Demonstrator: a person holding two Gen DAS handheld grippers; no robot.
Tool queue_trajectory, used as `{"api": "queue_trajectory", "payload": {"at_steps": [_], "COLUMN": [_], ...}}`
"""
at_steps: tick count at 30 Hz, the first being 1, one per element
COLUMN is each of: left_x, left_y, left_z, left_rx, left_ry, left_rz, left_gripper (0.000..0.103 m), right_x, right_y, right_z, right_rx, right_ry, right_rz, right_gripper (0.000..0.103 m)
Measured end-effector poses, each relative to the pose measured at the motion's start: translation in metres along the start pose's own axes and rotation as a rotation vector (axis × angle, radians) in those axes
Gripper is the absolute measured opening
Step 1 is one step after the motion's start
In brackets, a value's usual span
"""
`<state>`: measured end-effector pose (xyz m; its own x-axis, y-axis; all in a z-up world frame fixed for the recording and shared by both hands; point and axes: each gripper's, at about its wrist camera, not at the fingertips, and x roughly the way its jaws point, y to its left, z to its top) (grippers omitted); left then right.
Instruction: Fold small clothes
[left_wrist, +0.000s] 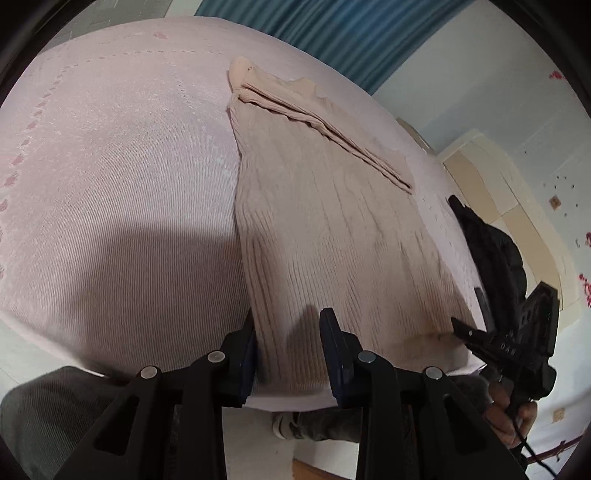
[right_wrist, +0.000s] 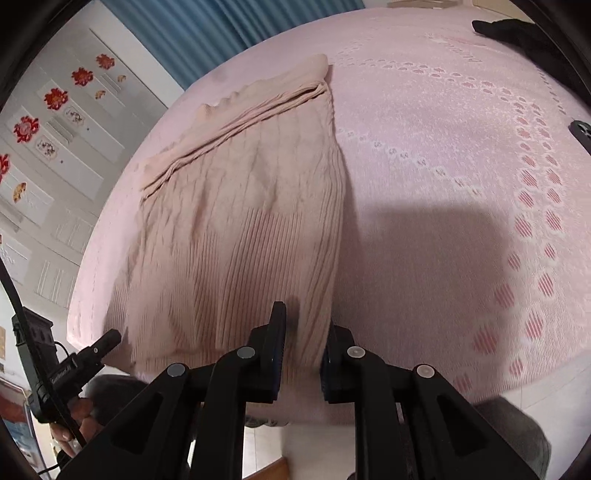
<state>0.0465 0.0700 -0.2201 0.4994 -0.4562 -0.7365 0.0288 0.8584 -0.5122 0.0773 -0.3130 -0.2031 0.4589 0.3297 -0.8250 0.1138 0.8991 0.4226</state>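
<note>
One beige ribbed garment (left_wrist: 332, 229) lies on one pink bed (left_wrist: 110, 184). One black cloth (left_wrist: 491, 251) sits at the right of the frame. There are two grippers, the left gripper (left_wrist: 291, 332) and the right gripper (right_wrist: 306, 332). One blue curtain (left_wrist: 332, 33) hangs at the top.

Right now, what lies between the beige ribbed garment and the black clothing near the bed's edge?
Only bare pink bedspread. The left wrist view shows a strip of it separating the beige ribbed garment from the black clothing, nothing lying on it.
</note>
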Motion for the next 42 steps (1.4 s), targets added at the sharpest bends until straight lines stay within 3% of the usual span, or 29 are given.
{"api": "queue_trajectory", "payload": {"at_steps": [4, 5, 12, 20, 24, 27, 33, 42], "left_x": [-0.004, -0.007, -0.020, -0.036, -0.044, -0.052, -0.059, -0.036], "left_y": [0.004, 0.006, 0.005, -0.009, -0.011, -0.016, -0.031, -0.042], "left_z": [-0.004, -0.003, 0.000, 0.006, 0.021, 0.044, 0.097, 0.181], "left_rx": [-0.028, -0.039, -0.046, -0.016, -0.029, -0.034, -0.016, -0.010], "left_ry": [-0.003, -0.014, -0.076, -0.134, -0.163, -0.195, -0.252, -0.331], "left_rz": [-0.007, -0.015, -0.023, -0.035, -0.046, -0.052, -0.037, 0.023], "left_gripper": [0.007, 0.007, 0.006, 0.006, 0.006, 0.006, 0.006, 0.006], "right_x": [-0.005, -0.006, -0.023, -0.045, -0.050, -0.055, -0.073, -0.059], "right_y": [-0.001, 0.000, 0.009, 0.002, -0.001, -0.004, 0.015, 0.033], "right_z": [-0.009, -0.009, -0.014, -0.011, -0.003, 0.012, 0.064, 0.154], "right_rx": [0.013, 0.016, -0.024, 0.016, 0.059, 0.129, 0.161, 0.245], "right_ry": [0.000, -0.011, -0.089, -0.183, -0.186, -0.189, -0.256, -0.323], "right_rz": [0.005, 0.006, 0.029, 0.119, 0.147, 0.211, 0.256, 0.349], "right_gripper": [0.013, 0.005, 0.005, 0.004, 0.004, 0.004, 0.004, 0.004]}}
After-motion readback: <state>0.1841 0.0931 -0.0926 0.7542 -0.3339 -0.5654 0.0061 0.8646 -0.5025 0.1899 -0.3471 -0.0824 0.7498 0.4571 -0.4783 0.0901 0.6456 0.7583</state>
